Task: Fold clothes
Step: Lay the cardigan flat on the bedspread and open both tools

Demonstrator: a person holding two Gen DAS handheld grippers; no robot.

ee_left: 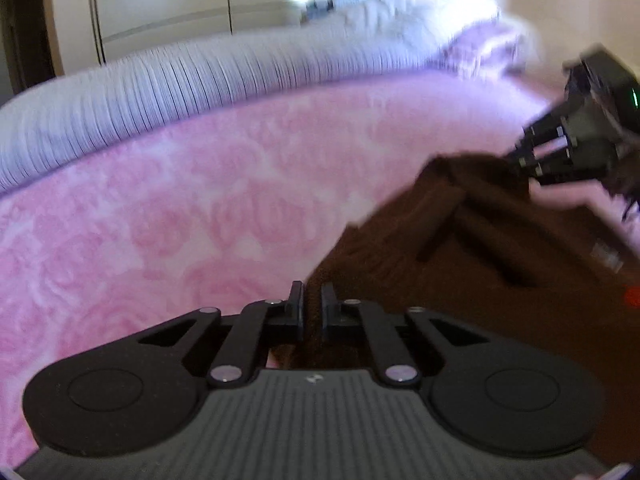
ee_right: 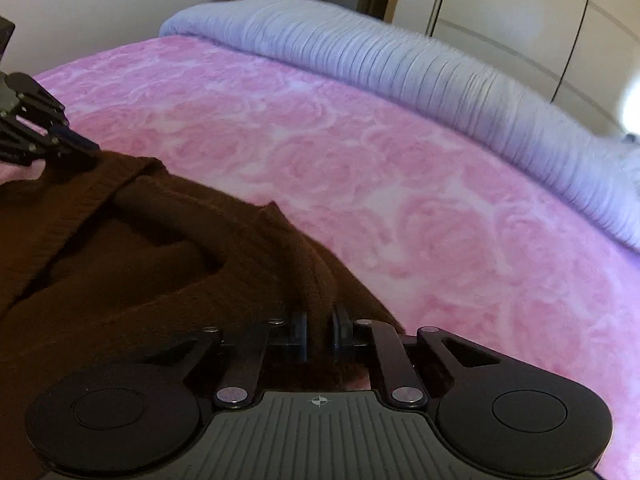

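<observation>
A dark brown knitted garment [ee_left: 492, 264] lies on the pink rose-patterned blanket [ee_left: 180, 216]. My left gripper [ee_left: 312, 300] is shut on one edge of it, with brown cloth pinched between the fingers. My right gripper [ee_right: 320, 330] is shut on another edge of the same brown garment [ee_right: 132, 240]. In the left wrist view the right gripper [ee_left: 520, 164] shows at the right, gripping the garment's far corner. In the right wrist view the left gripper [ee_right: 86, 152] shows at the left edge, holding a corner. The garment sags in folds between the two.
A rolled grey ribbed duvet [ee_left: 192, 88] runs along the far side of the bed; it also shows in the right wrist view [ee_right: 420, 68]. Cream wardrobe doors [ee_left: 160, 0] stand behind it. A purple pillow [ee_left: 484, 48] lies at the bed's far right.
</observation>
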